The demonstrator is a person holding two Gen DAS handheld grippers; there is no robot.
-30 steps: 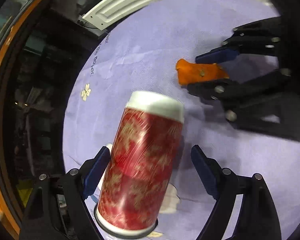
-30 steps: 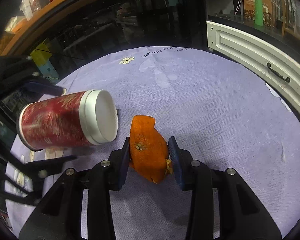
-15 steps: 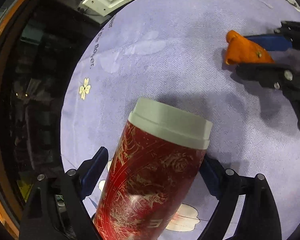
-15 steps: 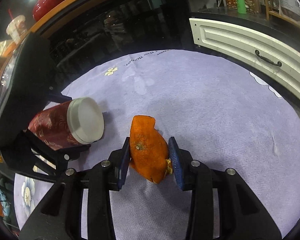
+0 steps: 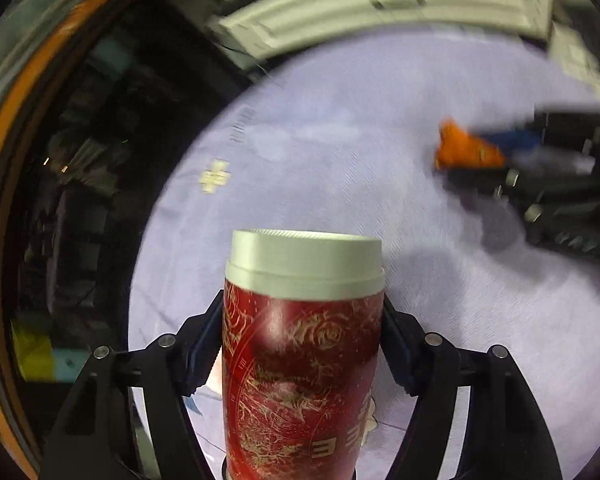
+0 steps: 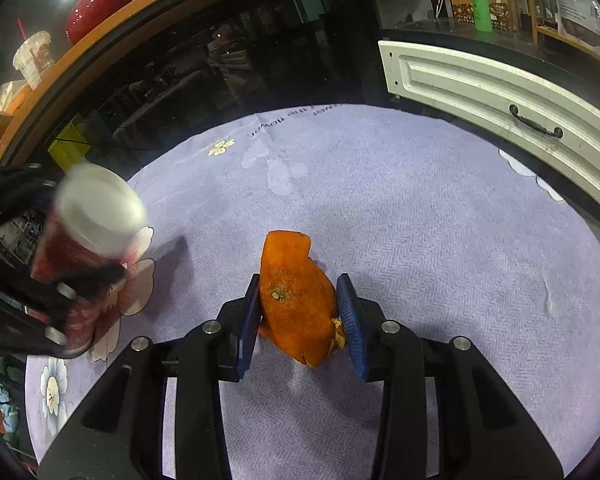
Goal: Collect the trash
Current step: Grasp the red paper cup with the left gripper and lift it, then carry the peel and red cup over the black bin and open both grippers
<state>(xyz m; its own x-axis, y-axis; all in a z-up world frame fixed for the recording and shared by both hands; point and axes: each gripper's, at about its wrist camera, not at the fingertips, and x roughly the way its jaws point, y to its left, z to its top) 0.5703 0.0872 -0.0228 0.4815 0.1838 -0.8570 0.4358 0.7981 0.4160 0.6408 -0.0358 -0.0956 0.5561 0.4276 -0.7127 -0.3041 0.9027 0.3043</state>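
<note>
A red can (image 5: 302,364) with a white cap is framed between the blue pads of the left gripper (image 5: 303,344), whose jaws are closing; both pads are seen against the can's sides, the cap pointing away from the camera. An orange peel (image 6: 296,296) is pinched between the pads of the right gripper (image 6: 299,320), its jaws drawn about a third apart, with the peel's tip jutting past the fingertips above a lilac cloth (image 6: 420,240).

From the left wrist, the peel (image 5: 466,150) and right gripper (image 5: 496,152) are caught only as a blur at the far right, well apart from the can. The right wrist view gives what that one cannot: the can (image 6: 88,248) seen tilted, cap-first, at the cloth's left edge, over a printed flower, with the left gripper (image 6: 80,280) dark around it. A white panel (image 6: 500,96) with a black handle and a plastic cup (image 6: 34,58) on a wooden ledge are shown sharply there.
</note>
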